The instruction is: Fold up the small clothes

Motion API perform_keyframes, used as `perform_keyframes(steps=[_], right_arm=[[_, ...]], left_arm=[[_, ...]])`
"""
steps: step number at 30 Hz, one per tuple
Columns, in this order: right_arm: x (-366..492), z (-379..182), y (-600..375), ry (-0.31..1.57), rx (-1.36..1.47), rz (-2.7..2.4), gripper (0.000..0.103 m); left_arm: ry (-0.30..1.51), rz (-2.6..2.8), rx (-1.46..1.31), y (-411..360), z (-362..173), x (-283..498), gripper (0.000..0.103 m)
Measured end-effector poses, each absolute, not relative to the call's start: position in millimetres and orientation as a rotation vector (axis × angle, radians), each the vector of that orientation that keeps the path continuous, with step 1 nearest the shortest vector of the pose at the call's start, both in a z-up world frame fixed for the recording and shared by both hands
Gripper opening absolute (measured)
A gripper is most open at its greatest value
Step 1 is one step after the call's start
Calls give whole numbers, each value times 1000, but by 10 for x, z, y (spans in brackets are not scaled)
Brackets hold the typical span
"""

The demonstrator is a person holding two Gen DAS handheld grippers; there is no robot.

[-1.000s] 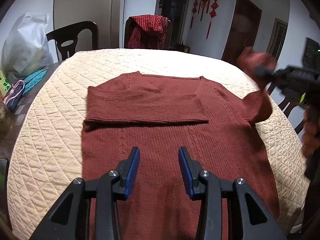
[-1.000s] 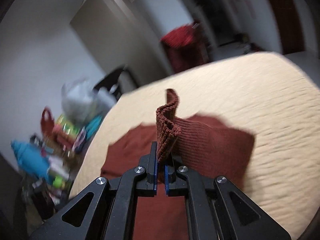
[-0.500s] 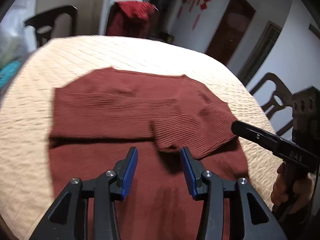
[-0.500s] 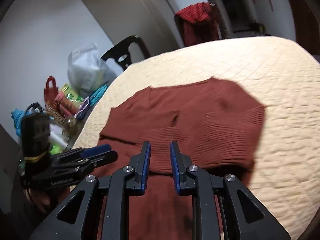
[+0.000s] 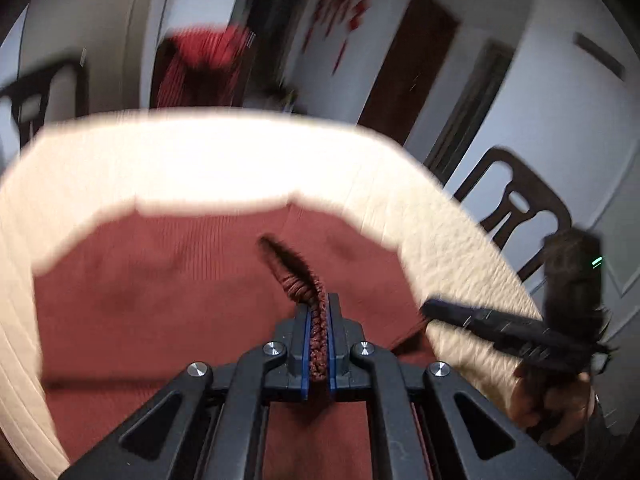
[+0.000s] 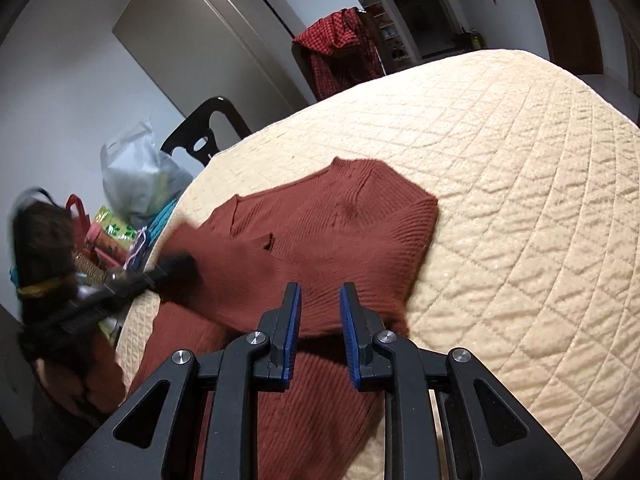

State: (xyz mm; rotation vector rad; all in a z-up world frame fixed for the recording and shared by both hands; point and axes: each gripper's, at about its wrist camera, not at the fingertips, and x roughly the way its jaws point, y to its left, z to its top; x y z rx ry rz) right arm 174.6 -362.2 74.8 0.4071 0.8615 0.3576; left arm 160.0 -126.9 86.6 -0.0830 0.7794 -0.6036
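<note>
the left tongs are pinched tight on a bunched fold of the rust-red knitted sweater, the ribbed fabric squeezed between the blue pads and rising just ahead of their tips; this view is blurred. the right tongs stand parted with a clear gap between the blue pads, holding nothing, hovering over the sweater's middle. the sweater lies on the bench under a cream quilted cover, its body running beneath the right tongs and its neckline ahead of them. to the left of the right tongs, the left tongs lift a fold of the sweater off the cover. beyond the bench stands a chair draped with a red checked cloth.
</note>
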Motion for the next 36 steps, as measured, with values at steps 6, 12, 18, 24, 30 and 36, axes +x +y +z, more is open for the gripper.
perform_keyframes(steps=[6,12,18,24,30,36], right_arm=[[1901,650,-3586,899,364,334,20],[2040,501,-3562,973,301,308,16],[2100,702,-3581,918,226,276,16],[2424,484,-3599,966,179,239,15],[2286,647,-3564,938,132,245,14],[1830,601,-3356,961,50,311,14]], left_arm=[[817,-562,-119,-1017,665,1918,8],[938,-481,-136,-816,143,2027,13],[852,-389,-85,-690,415,1863,13],[833,-443,-29,-933,503,1943,13],[897,-432,23,-1025,278,1922,13],[874,-418,65,-896,229,1711,13]])
